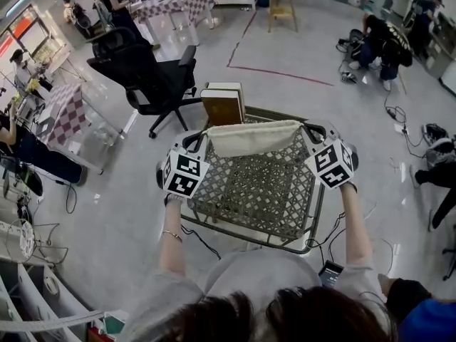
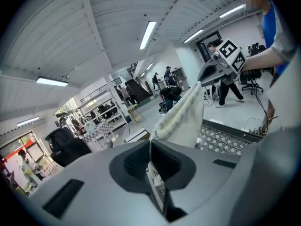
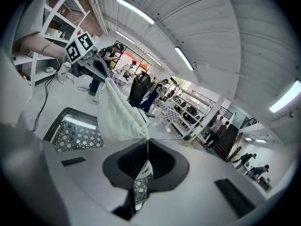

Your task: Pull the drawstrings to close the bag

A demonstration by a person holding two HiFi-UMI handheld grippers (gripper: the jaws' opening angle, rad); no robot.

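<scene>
Over the far part of the table (image 1: 256, 191), the cream bag (image 1: 253, 137) is stretched out sideways between the two grippers. Its top edge is bunched into a thick ruffled band. The cloth below that band hangs toward the mesh top; whether it touches the mesh cannot be told.

The left gripper (image 2: 153, 171) is off the table's left side, at the bag's left corner. Its jaws are clenched on a thin drawstring (image 2: 150, 147). The string comes out of the gathered corner just beyond the jaw tips and drops straight between the pads. From there the bag (image 2: 183, 117) runs up and away across the table to the right gripper (image 2: 207, 76), whose marker cube shows at the far end.

The right gripper (image 3: 143, 173) is off the table's right side, at the bag's other corner, and it too is clamped tight. A second drawstring (image 3: 147, 149) leads from the puckered corner of the bag (image 3: 120, 119) into its closed jaws. Beyond that the cloth stretches back over the table to the left gripper (image 3: 101, 74). Both strings look taut and short, so each bag corner sits just in front of its gripper's tips.

Both grippers are level with the table's far corners, well apart from each other, with the whole width of the bag between them. A brown box (image 1: 223, 104) stands on the floor just past the table's far edge. A black chair (image 1: 149, 77) stands farther out beyond the table's far left corner.
</scene>
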